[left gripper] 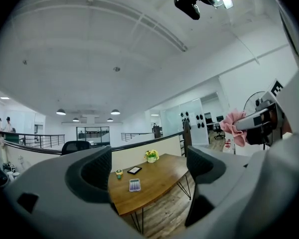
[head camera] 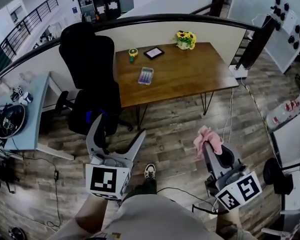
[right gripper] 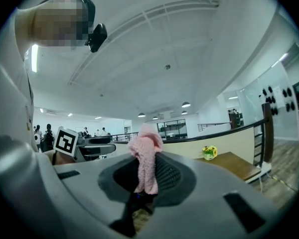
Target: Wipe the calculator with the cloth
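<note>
A calculator [head camera: 146,76] with pastel keys lies flat on the brown wooden table [head camera: 190,76], far ahead of both grippers; the left gripper view also shows the calculator [left gripper: 134,184]. My left gripper [head camera: 116,135] is held over the floor with its jaws wide apart and nothing between them. My right gripper [head camera: 210,146] is shut on a pink cloth [head camera: 208,139], which bunches above the fingertips. In the right gripper view the cloth [right gripper: 145,161] hangs pinched between the dark pads.
On the table stand a yellow flower pot [head camera: 185,40], a small dark tablet [head camera: 153,52] and a little yellow-green cup [head camera: 133,53]. A black office chair [head camera: 89,79] sits left of the table. A light desk [head camera: 20,124] with gear is at far left. Cables cross the wood floor [head camera: 180,134].
</note>
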Demonstrator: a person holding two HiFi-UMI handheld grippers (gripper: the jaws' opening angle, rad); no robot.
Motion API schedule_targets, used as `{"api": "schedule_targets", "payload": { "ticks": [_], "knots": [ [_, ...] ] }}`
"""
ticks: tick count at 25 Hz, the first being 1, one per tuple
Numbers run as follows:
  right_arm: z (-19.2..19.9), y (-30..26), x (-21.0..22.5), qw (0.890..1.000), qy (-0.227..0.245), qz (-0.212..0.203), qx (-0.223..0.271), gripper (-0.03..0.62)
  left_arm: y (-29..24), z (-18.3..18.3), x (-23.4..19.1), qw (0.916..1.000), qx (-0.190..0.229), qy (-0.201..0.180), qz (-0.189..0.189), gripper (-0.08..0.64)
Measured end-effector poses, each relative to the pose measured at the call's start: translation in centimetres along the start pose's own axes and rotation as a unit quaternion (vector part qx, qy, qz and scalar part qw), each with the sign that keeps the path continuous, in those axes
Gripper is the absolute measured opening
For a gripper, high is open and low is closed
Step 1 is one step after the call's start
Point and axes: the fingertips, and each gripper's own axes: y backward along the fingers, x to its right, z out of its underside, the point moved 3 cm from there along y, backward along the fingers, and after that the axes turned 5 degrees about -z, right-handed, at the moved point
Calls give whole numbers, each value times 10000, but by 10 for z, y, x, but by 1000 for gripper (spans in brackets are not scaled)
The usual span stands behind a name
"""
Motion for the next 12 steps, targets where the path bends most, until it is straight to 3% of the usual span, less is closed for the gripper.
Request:
{"api": "schedule_targets", "payload": {
  "ticks": [3,12],
  "knots": [
    [-6,-45,17,9999,65,-19,-123,54,-39,1,-24,9998,35,168,102,448],
    [-18,-135,46,9997,238,41,-23,54,-111,14,-70,9996,49,135,227,448]
  ]
}}
